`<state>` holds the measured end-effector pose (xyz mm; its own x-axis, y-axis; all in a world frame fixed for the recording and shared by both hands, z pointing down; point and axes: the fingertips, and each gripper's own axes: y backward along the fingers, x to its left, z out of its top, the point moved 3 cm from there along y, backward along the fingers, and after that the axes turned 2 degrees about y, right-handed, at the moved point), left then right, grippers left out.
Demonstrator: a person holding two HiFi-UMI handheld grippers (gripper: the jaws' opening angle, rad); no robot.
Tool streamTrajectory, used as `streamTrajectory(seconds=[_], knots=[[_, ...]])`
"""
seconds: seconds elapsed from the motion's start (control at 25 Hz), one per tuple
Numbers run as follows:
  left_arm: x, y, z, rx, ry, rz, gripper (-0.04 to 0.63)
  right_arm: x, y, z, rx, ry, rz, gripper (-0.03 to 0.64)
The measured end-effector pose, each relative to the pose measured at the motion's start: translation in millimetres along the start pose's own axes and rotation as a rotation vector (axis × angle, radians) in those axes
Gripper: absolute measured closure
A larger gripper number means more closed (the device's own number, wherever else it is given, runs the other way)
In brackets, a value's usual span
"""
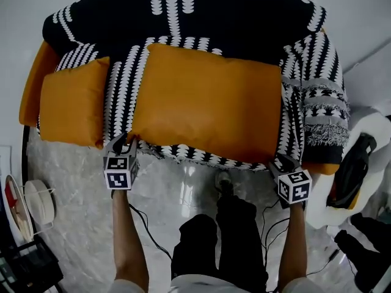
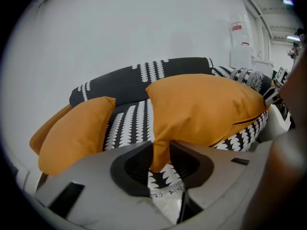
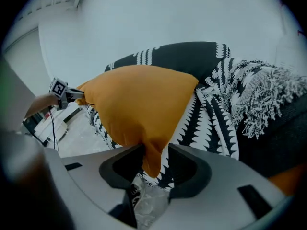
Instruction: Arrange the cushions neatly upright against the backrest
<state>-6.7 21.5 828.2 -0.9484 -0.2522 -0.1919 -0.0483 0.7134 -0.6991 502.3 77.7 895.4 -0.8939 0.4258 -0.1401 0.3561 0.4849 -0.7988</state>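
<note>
A large orange cushion [image 1: 208,102] [image 2: 201,104] [image 3: 139,104] lies flat across the seat of a sofa draped in a black-and-white throw [image 1: 122,78]. Its long front edge hangs over the seat's front. A smaller orange cushion [image 1: 70,102] [image 2: 76,133] lies at the sofa's left end, and the dark backrest [image 1: 232,17] is behind both. My left gripper [image 1: 122,144] [image 2: 160,159] is at the large cushion's front left corner and my right gripper [image 1: 281,162] [image 3: 156,164] at its front right corner. Both are open wide, each corner hanging loosely between the jaws.
A fringed patterned blanket [image 1: 321,108] covers the sofa's right arm. On the marble floor, a round white stand [image 1: 40,200] sits at the left and a white seat with a black object [image 1: 357,170] at the right. Cables [image 1: 146,224] and the person's legs [image 1: 226,237] lie between my arms.
</note>
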Motion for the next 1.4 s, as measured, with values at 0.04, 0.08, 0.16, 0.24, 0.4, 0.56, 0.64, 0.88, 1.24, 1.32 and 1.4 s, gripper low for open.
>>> streamTrajectory(seconds=[0.04,0.08,0.16,0.24,0.4,0.56,0.64,0.88,1.24,1.32,1.4], knots=[[-4,-2,2,0.003,-0.003,-0.004,0.468,-1,-1,0,0.010,0.007,0.003,0.454],[-6,-3,4,0.008,-0.003,-0.007,0.490,0,0,1,0.026,0.020,0.006,0.480],[-7,0,7,0.027,0.007,-0.015,0.530,6,1,7,0.063,0.049,0.013,0.560],[-7,5,10,0.056,0.023,-0.038,0.554,12,6,15,0.095,0.070,0.014,0.595],[-4,16,28,0.094,0.050,-0.067,0.561,8,24,37,0.112,0.068,0.020,0.603],[-3,24,54,0.128,0.077,-0.060,0.563,-1,45,68,0.136,0.058,0.021,0.603],[0,25,63,0.145,0.109,-0.056,0.565,-6,52,86,0.151,0.065,0.029,0.603],[7,26,99,0.207,0.135,-0.057,0.565,-19,66,127,0.215,0.089,0.081,0.603],[16,17,165,0.257,0.179,-0.046,0.566,-52,77,202,0.245,0.132,0.113,0.603],[20,13,178,0.258,0.177,-0.055,0.566,-57,77,222,0.246,0.165,0.098,0.603],[25,8,192,0.248,0.177,-0.049,0.566,-62,75,239,0.239,0.186,0.093,0.603]])
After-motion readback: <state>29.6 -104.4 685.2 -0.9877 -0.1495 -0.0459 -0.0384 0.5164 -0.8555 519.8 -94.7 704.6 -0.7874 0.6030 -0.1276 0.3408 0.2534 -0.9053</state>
